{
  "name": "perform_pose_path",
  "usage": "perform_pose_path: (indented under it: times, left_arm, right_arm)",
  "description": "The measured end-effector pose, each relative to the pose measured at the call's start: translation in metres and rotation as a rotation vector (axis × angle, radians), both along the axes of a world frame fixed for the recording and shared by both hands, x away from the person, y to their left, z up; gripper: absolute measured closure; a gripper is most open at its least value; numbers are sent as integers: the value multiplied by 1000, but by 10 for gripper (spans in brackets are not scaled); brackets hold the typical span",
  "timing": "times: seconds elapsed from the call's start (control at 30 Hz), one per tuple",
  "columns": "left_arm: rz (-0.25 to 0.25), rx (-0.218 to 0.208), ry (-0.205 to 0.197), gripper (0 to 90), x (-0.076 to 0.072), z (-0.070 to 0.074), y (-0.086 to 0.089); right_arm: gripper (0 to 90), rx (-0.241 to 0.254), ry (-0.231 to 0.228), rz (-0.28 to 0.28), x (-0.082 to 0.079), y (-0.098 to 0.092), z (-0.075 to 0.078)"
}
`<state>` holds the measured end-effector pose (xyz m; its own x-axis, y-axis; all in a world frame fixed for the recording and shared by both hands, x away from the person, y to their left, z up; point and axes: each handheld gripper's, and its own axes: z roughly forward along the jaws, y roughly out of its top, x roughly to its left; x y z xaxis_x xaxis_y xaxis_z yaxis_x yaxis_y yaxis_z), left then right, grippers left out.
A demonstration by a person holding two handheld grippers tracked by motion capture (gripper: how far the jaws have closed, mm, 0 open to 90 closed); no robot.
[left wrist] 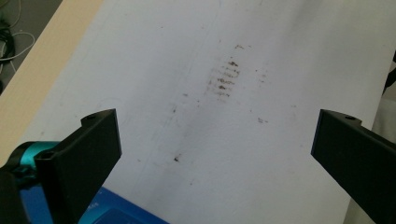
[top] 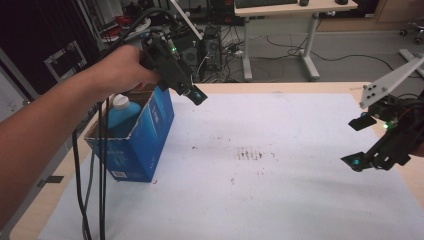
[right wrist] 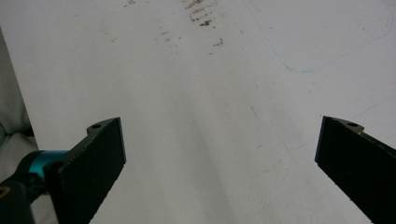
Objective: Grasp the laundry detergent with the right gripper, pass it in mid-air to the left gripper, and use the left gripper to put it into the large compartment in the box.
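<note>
Blue box (top: 135, 142) beneath left gripper (top: 192, 92)

A lab or workshop room: a desk (top: 295, 7) with white legs stands behind, cables (top: 300, 47) sprawl across the grey floor (top: 350, 55), and computer equipment (top: 212, 47) sits beside dark racks (top: 45, 45).

One blue box (top: 135, 142), one blue bottle (top: 122, 112) inside it, one white sheet (top: 260, 190) on one desk (top: 45, 200), two grippers, left (top: 192, 92) and right (top: 361, 142), one stain patch (top: 248, 153)
</note>
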<state>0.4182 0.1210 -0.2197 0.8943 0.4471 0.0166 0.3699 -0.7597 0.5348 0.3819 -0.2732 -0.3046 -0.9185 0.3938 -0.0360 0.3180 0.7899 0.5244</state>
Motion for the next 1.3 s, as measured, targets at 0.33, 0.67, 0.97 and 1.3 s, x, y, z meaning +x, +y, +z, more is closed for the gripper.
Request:
perform_pose_path:
  times: [0.33,0.67,0.97,1.3]
  left_arm:
    - [-98,89,35,16,-4,-30,-38]
    - [-151,119,51,16,-9,-46,-56]
    - [-180,126,53,16,-11,-59,-64]
    - [-200,121,60,16,-14,-71,-69]
  right_arm:
    - [11,-6,18,-3,-1,2,-4]
    - [11,-15,20,13,-4,6,-4]
    - [11,-20,17,17,-3,9,-5]
    - [11,-27,19,19,-4,13,-6]
